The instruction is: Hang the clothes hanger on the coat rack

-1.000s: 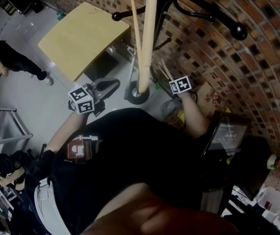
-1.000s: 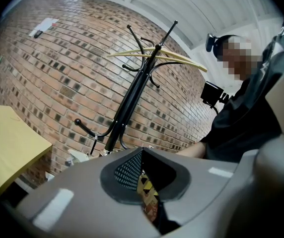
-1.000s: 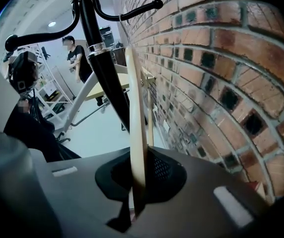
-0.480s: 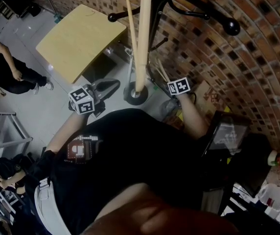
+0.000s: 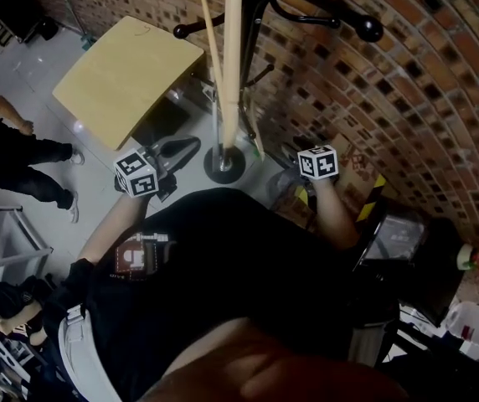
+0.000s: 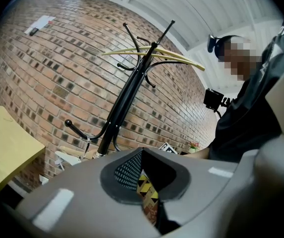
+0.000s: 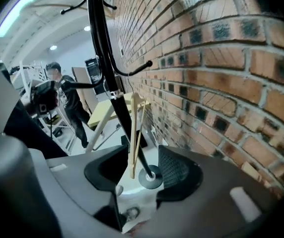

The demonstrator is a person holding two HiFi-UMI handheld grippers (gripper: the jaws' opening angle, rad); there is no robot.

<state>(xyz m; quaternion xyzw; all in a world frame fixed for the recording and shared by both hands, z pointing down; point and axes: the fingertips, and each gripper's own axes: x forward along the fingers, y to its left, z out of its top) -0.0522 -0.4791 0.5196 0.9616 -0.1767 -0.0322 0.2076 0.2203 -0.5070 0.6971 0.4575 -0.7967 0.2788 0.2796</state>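
The black coat rack (image 6: 127, 95) stands against the brick wall, its round base (image 5: 224, 164) on the floor. A pale wooden hanger (image 6: 154, 55) hangs across its top. A second wooden hanger (image 7: 133, 133) hangs low beside the pole. My right gripper (image 7: 137, 171) points down at the base. Its jaws have just been opening and now stand wide. The low hanger's tip shows in the gap with no pad on it. In the head view the right gripper (image 5: 294, 156) sits right of the base. My left gripper (image 5: 185, 146) is level and left of the pole, open and empty (image 6: 147, 175).
A yellow table (image 5: 122, 74) stands left of the rack. The brick wall (image 5: 407, 99) runs close on the right. A cardboard box (image 5: 352, 170) with striped tape lies at its foot. People (image 5: 13, 153) stand on the floor at far left. Black hooks (image 5: 323, 15) jut out overhead.
My right gripper has drawn away to the right of the low hanger, which now hangs apart from it. The left gripper has stayed put. A person at left has walked on.
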